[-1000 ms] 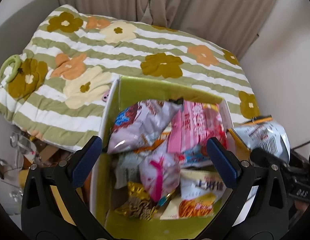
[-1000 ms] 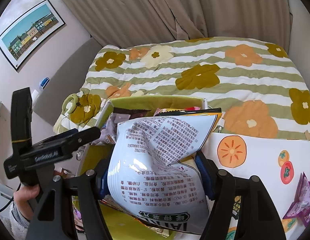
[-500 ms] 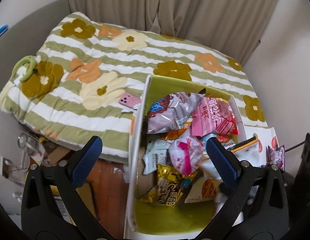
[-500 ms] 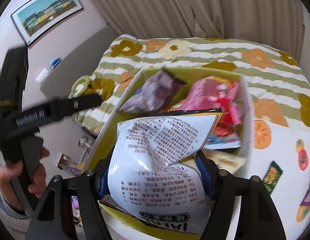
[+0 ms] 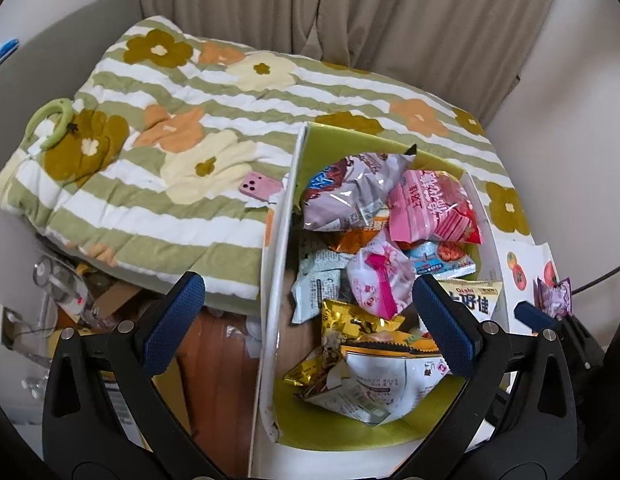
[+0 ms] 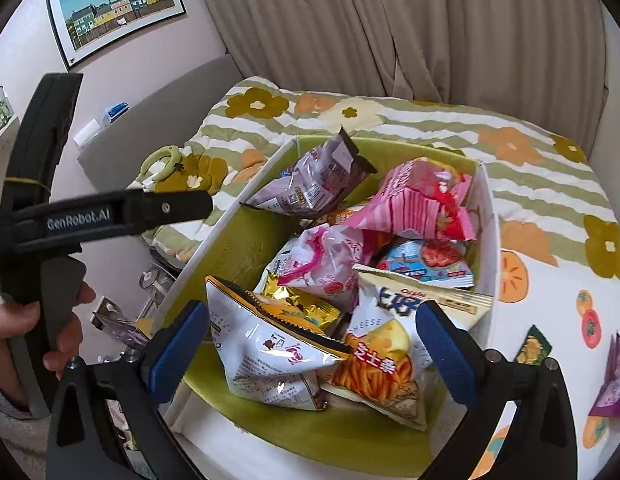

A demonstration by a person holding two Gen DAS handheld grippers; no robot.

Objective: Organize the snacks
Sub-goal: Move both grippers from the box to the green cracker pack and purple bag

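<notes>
Box: our green-lined box point(image 6: 486, 216) sits at the edge of the bed, nearly full, with snack bags heaped toward its far end and some bare floor at the near end.
White bag: the white printed bag point(image 6: 269, 356) lies inside the box at the near left, leaning on the gold packet point(image 6: 297, 304) and just beside the cheese-stick bag point(image 6: 386, 344); we judge it is placed and needs no further nudge.
Right gripper: our right gripper point(image 6: 310, 344) hangs over the near end of the box, jaws wide and empty, the white bag lying between and below them.
Left gripper: our left gripper point(image 5: 305, 320) hovers above the box's left wall, jaws wide, holding nothing.
Loose snacks: a purple packet point(image 6: 614, 384) and a small dark green packet point(image 6: 534, 346) lie on the fruit-print cloth to the right of the box.
Next move, as we judge it: we should lift the right gripper straight up clear of the bags, swing right, and close on the purple packet by its crimped edge.
Risk: a low exit could drag the white bag out.
</notes>
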